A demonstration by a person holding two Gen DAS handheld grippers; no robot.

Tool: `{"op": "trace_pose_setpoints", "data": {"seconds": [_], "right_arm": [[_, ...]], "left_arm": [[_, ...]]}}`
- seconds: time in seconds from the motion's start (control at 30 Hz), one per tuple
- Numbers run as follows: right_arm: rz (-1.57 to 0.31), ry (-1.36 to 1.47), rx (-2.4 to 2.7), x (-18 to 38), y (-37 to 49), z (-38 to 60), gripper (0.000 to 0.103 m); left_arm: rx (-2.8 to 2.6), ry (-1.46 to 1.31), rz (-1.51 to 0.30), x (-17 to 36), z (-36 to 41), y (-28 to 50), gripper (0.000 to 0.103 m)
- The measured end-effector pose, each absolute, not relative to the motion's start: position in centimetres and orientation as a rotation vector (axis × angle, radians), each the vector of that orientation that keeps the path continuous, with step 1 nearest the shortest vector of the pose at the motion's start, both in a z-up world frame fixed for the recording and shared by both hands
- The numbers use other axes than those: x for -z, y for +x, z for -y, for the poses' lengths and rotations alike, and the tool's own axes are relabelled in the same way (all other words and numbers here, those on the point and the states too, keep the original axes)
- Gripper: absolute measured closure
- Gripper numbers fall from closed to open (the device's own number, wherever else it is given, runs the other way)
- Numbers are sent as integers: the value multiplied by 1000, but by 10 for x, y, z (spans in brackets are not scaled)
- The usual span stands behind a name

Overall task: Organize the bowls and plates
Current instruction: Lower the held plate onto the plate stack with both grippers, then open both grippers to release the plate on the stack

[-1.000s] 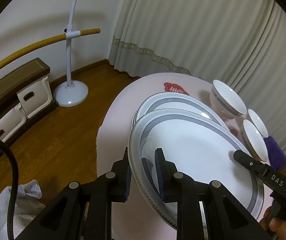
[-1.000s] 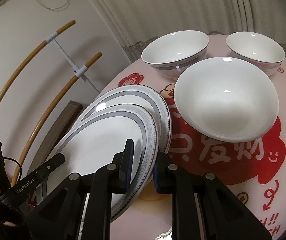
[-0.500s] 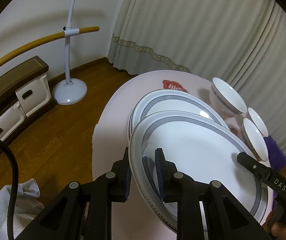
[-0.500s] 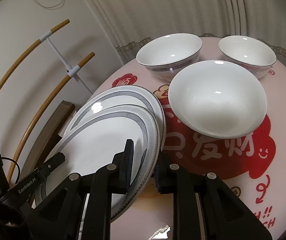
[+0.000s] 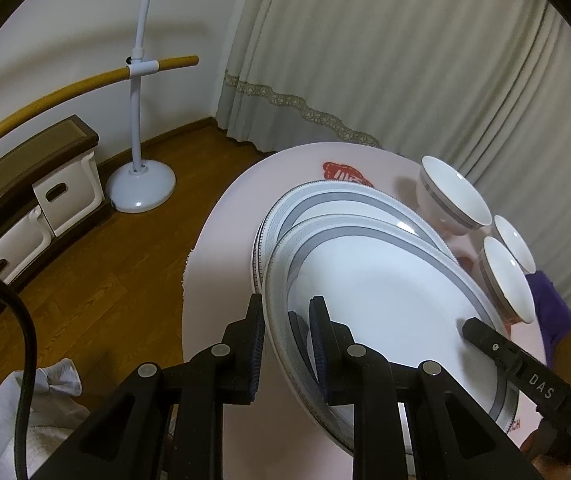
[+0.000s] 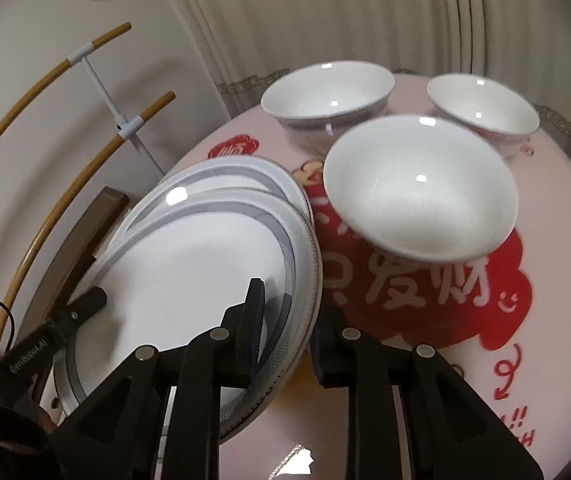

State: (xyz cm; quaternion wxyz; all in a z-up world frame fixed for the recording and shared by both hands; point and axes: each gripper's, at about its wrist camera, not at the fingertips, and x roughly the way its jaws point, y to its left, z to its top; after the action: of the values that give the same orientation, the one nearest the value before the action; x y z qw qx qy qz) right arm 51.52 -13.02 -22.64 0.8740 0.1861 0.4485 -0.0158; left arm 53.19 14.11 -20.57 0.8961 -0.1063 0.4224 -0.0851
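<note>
The left gripper (image 5: 287,330) is clamped on the near rim of the top plate (image 5: 385,300), while the right gripper (image 6: 285,320) on the opposite rim is easing its jaws apart with the rim between them, which I take as letting go because the plate now lies, slightly offset, on the lower plate (image 5: 349,208) on the pink round table (image 5: 221,280). Just beyond stand three white bowls, the nearest bowl (image 6: 419,188) close beside the plates, then the banded bowl (image 6: 327,92) and the far bowl (image 6: 481,106), likely next to stack and not blocking anything.
</note>
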Motion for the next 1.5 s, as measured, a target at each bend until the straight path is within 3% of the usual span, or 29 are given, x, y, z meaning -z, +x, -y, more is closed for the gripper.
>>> {"op": "trace_pose_setpoints", "data": {"seconds": [0.5, 1.5], "right_arm": [[-931, 482, 15, 238, 515, 143, 72], [-902, 549, -61, 256, 538, 145, 72]], "left_arm": [[163, -199, -863, 202, -134, 526, 85], [115, -159, -885, 211, -120, 537, 79]]}}
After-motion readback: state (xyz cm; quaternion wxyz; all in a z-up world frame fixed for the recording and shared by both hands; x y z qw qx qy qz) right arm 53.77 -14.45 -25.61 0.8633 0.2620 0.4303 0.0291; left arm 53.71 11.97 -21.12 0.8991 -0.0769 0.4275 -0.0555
